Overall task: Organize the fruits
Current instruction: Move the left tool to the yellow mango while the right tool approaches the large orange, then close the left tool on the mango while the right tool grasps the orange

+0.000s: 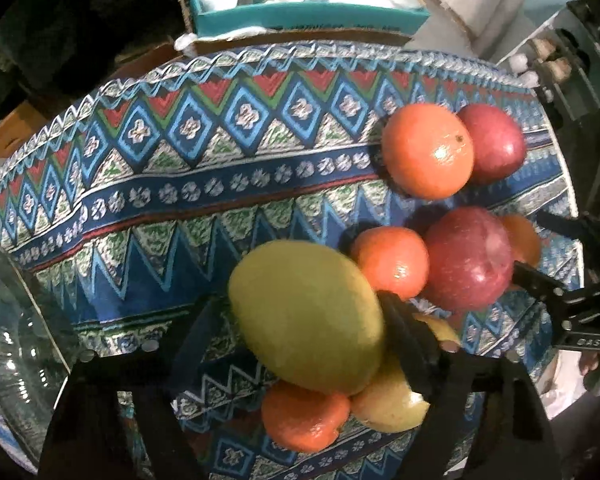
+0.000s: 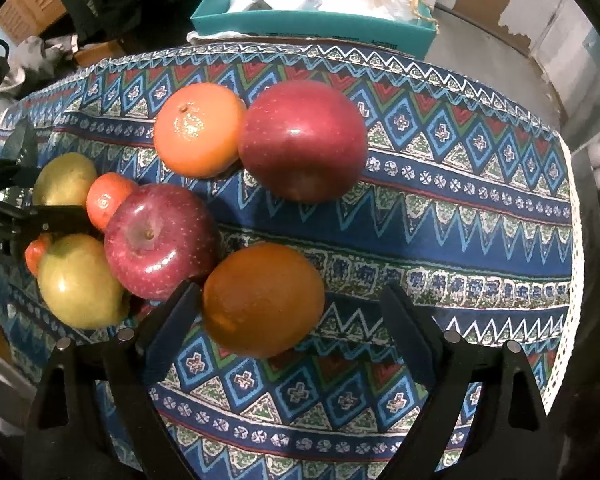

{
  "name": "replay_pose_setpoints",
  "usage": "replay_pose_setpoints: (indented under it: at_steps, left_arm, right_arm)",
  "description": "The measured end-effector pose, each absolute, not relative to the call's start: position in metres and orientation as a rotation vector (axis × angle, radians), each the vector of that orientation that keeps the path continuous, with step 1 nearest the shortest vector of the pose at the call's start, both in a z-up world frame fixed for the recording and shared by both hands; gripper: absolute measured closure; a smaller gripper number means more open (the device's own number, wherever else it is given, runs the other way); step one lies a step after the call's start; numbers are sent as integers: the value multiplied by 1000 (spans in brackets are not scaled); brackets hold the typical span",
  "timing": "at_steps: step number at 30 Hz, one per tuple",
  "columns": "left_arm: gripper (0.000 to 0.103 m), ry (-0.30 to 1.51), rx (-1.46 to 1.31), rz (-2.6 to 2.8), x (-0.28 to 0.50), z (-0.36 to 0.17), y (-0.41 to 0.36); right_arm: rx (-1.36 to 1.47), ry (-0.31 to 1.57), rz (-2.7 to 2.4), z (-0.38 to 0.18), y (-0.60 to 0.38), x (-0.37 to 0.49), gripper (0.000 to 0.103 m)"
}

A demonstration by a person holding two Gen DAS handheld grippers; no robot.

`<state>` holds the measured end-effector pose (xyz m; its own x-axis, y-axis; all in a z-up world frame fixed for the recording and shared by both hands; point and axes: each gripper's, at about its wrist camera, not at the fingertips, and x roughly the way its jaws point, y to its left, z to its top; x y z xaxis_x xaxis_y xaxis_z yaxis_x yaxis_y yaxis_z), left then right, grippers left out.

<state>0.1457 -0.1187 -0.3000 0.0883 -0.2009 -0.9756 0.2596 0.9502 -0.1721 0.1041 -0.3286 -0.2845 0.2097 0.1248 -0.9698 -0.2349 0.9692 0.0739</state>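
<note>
In the left wrist view my left gripper (image 1: 300, 320) is shut on a yellow-green mango (image 1: 306, 316), held above the patterned cloth. Under it lie a small tangerine (image 1: 304, 420) and a second yellow fruit (image 1: 392, 400). Beyond are a tangerine (image 1: 392, 266), a red apple (image 1: 468, 256), an orange (image 1: 428, 152) and another red apple (image 1: 496, 144). In the right wrist view my right gripper (image 2: 292, 312) is open around a large orange (image 2: 262, 300), its left finger touching it. A red apple (image 2: 160, 240), a mango (image 2: 78, 284), an orange (image 2: 200, 130) and a big apple (image 2: 302, 140) lie nearby.
A glass bowl (image 1: 16, 352) stands at the table's left edge. A teal box (image 2: 312, 20) with plastic bags sits behind the table. The patterned tablecloth (image 2: 460, 216) covers the round table. The left gripper's black frame (image 2: 20, 216) shows at the left of the right wrist view.
</note>
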Motion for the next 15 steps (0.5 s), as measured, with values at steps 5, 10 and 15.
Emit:
replay_pose_setpoints:
  at_steps: [5,10,15]
  left_arm:
    - [26,1433,46,-344,146,-300,-120]
    - [26,1431,45,-352,143,-300,-119]
    - [26,1426,51,-355,140,-298,-120]
  right_arm:
    - [-29,1363,291,-287,-332,107,22]
    - [-54,1386,314,-288,-330,103,22]
    - [-99,1376,315,-290,-326,102,23]
